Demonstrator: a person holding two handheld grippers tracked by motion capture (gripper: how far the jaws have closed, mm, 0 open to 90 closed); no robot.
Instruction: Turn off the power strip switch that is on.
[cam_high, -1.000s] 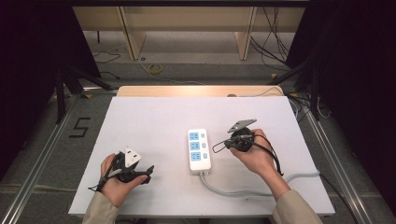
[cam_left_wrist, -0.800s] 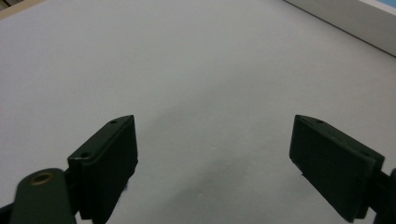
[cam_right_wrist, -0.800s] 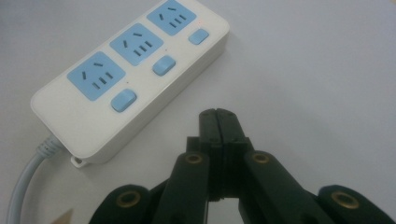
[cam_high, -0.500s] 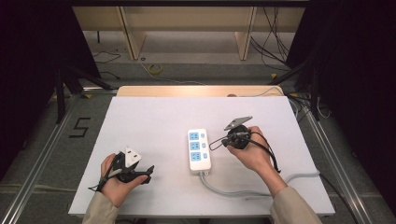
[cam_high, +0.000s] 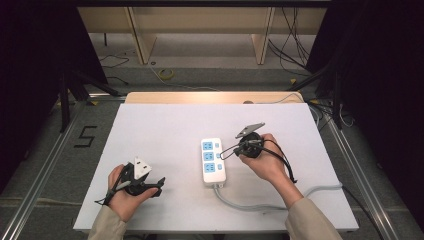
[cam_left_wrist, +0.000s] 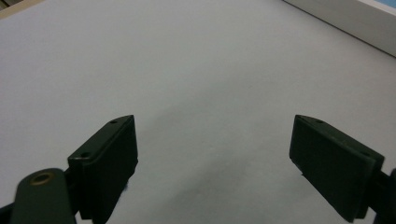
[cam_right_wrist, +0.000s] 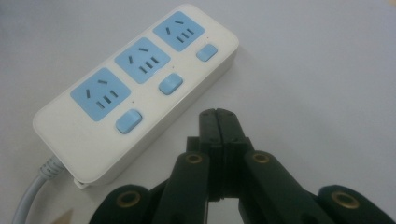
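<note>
A white power strip (cam_high: 213, 160) with three blue sockets and three blue switches lies flat near the middle of the white table (cam_high: 165, 130). In the right gripper view the strip (cam_right_wrist: 135, 88) sits just left of and beyond my right gripper (cam_right_wrist: 218, 114), whose jaws are shut together on nothing. In the high view my right gripper (cam_high: 224, 152) points left at the strip's right side, close to it. My left gripper (cam_high: 159, 182) rests at the front left, apart from the strip. Its jaws (cam_left_wrist: 212, 123) stand wide open over bare table.
The strip's grey cable (cam_high: 260, 205) curls from its near end toward the right table edge. A wooden board (cam_high: 210, 97) borders the far edge. Metal rails (cam_high: 45, 170) and a floor mark "5" (cam_high: 86, 136) lie left, loose cables at the back right.
My right hand has edged slightly left, bringing its shut gripper closer to the strip. The left hand and the strip have stayed where they were.
</note>
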